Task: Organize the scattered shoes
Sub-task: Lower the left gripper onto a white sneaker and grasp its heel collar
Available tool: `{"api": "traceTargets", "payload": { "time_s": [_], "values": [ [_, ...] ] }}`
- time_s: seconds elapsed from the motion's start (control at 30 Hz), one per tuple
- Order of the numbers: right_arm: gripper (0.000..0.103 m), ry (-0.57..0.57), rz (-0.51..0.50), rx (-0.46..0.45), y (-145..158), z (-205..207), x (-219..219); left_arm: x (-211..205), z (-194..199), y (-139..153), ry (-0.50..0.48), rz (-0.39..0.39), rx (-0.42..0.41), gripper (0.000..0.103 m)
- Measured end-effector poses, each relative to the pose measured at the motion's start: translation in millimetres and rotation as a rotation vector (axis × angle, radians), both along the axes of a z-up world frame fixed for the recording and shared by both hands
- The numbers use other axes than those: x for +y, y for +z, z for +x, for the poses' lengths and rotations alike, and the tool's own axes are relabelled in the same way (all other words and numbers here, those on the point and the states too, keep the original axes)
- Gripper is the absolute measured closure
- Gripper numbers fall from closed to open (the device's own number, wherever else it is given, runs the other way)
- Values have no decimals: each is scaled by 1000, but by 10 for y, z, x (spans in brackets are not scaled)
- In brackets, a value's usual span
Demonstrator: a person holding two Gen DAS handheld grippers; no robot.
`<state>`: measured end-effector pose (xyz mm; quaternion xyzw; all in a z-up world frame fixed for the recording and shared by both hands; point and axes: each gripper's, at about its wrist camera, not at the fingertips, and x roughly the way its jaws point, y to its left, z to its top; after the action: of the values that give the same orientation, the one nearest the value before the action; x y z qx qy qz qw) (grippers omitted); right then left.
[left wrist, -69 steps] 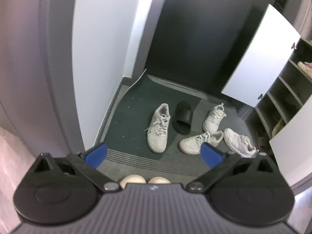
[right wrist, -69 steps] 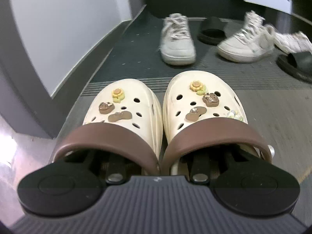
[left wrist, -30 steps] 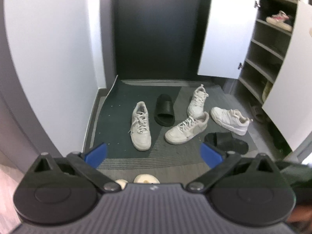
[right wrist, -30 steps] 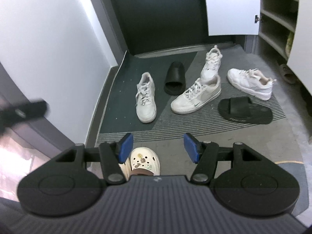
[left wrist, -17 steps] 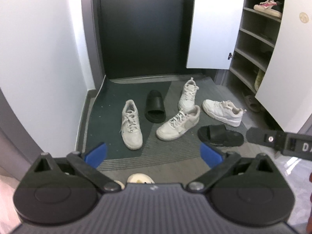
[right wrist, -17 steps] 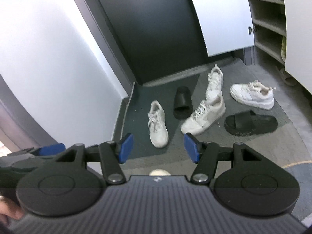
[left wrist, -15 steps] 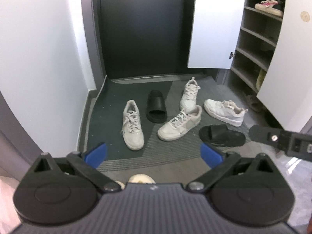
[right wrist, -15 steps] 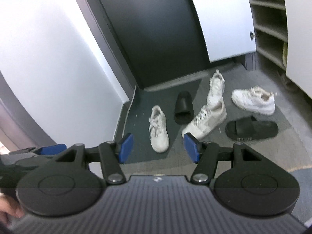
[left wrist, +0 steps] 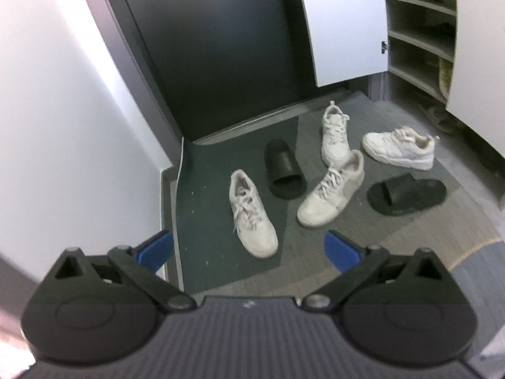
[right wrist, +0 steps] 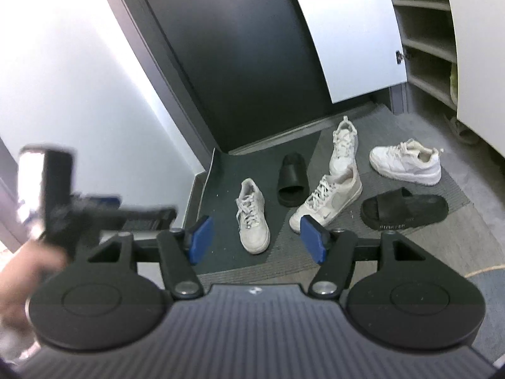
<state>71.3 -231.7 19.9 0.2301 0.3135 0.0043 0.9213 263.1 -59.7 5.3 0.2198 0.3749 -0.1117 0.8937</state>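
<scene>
Several white sneakers and two black slides lie scattered on the entry mat. Nearest stands a white sneaker (left wrist: 251,214) (right wrist: 252,214), toe toward me. Behind it lie a black slide (left wrist: 284,170) (right wrist: 292,180) and a grey-panelled white sneaker (left wrist: 331,189) (right wrist: 328,200). The second slide (left wrist: 407,194) (right wrist: 404,208) and a chunky white sneaker (left wrist: 399,148) (right wrist: 407,161) lie to the right. My left gripper (left wrist: 249,249) hangs open and empty above the floor. The jaws of my right gripper (right wrist: 257,240) are opening, with nothing between them.
A dark door (left wrist: 221,47) closes the back and a white wall (left wrist: 63,126) runs along the left. An open shoe cabinet (left wrist: 419,31) with shelves and a white door (left wrist: 344,22) stands at the right. The left gripper's blurred body (right wrist: 94,211) and a hand (right wrist: 22,268) show at left.
The left gripper has swung sideways and rolled, so the cream clogs have left its lower edge. In the right view it now shows larger and blurred. The right jaws stand slightly wider.
</scene>
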Motion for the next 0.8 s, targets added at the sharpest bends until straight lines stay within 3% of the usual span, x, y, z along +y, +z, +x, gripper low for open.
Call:
{"api": "traceTargets", "payload": {
  "time_s": [0.2,0.33,0.43,0.57,0.77,0.8],
  "values": [
    [39,13,-4,53,-144,121,-80,-434,806,-692,-11,50,43,0],
    [39,25,65,110,-261,271,-140,-536,1317,-1204,26,41,81,0],
    [39,21,93,139,-325,367,-162,-543,1826,-1806,92,-1,132,0],
    [39,-6,84,163,-412,592,-197,-526,2255,-2385,135,20,161,0],
    [38,-9,75,204,-574,975,-176,-327,2810,-2947,240,-47,183,0],
    [29,5,80,210,-600,1027,-156,-291,2879,-3008,260,-52,180,0]
  ]
}}
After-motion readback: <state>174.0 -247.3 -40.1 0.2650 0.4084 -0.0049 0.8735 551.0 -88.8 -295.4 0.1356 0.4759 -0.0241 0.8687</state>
